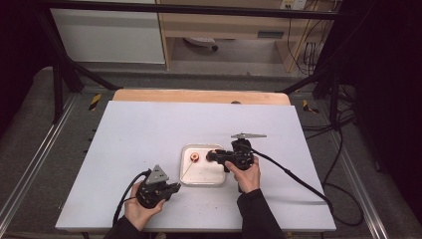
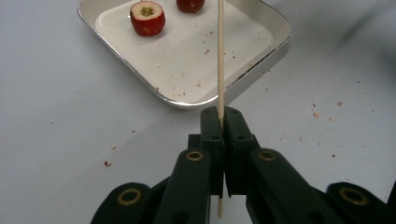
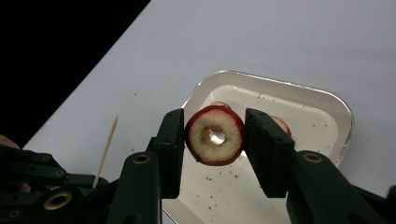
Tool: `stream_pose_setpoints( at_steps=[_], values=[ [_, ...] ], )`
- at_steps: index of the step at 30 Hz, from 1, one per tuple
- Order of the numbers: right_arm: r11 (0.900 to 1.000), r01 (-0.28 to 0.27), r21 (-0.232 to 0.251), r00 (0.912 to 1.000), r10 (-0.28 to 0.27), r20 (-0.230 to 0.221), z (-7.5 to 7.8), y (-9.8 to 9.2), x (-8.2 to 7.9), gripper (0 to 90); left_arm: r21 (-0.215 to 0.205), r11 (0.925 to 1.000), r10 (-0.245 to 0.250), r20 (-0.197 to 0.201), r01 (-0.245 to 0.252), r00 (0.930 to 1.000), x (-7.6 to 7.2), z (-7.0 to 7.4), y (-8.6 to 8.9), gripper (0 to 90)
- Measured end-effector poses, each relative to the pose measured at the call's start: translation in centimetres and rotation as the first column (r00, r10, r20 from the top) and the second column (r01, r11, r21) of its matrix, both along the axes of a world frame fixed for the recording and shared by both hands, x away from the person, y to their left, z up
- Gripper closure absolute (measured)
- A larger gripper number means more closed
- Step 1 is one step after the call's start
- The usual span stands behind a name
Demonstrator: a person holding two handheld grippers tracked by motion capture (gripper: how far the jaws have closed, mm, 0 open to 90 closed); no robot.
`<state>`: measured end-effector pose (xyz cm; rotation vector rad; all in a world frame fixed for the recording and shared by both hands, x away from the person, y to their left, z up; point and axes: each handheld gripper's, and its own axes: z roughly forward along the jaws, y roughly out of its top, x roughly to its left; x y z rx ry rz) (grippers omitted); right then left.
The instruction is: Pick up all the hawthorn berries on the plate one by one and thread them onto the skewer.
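Two fruits (image 2: 147,17) in tray (image 2: 261,56).

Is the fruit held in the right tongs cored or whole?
Cored. In the right gripper view, the red fruit between the right tongs has a hole straight through its middle.

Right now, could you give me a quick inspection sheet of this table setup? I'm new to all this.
Surface: white table top, speckled with small reddish crumbs near the tray.
Job's things: shallow white tray with two cored red fruits in it; one fruit sits with its hollow up; a third cored red fruit piece; a thin wooden skewer.
Clutter: nothing seen beyond the crumbs.
Grippers: left gripper shut on the skewer, off the tray; right gripper over the tray, clamped on the fruit piece, its hole showing through.
Cables: a black cable trails from the right gripper over the table edge.
Surroundings: dark metal frame, grey floor, wooden furniture behind.
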<state>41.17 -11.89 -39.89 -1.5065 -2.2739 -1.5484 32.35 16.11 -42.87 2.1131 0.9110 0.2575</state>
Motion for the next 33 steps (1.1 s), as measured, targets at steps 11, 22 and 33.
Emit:
stream_pose_setpoints(
  at_steps=[11,22,33],
  values=[
    [0.995,0.050,0.088,0.9965,-0.055,0.062,0.1,0.2,-0.2,59.6,-0.023,0.9985,0.050,-0.024,-0.050,0.9985,-0.3,0.0,-1.4,88.2],
    [0.986,0.091,0.142,0.9904,-0.104,0.091,0.4,-0.6,-0.3,59.6,-0.030,0.9942,0.103,-0.021,-0.103,0.9945,-0.4,0.5,-2.5,88.2],
    [0.980,0.099,0.171,0.9880,-0.117,0.101,0.6,-1.1,-0.4,59.6,-0.061,0.9841,0.165,-0.028,-0.167,0.9859,-0.9,0.6,-3.9,88.2]
  ],
)
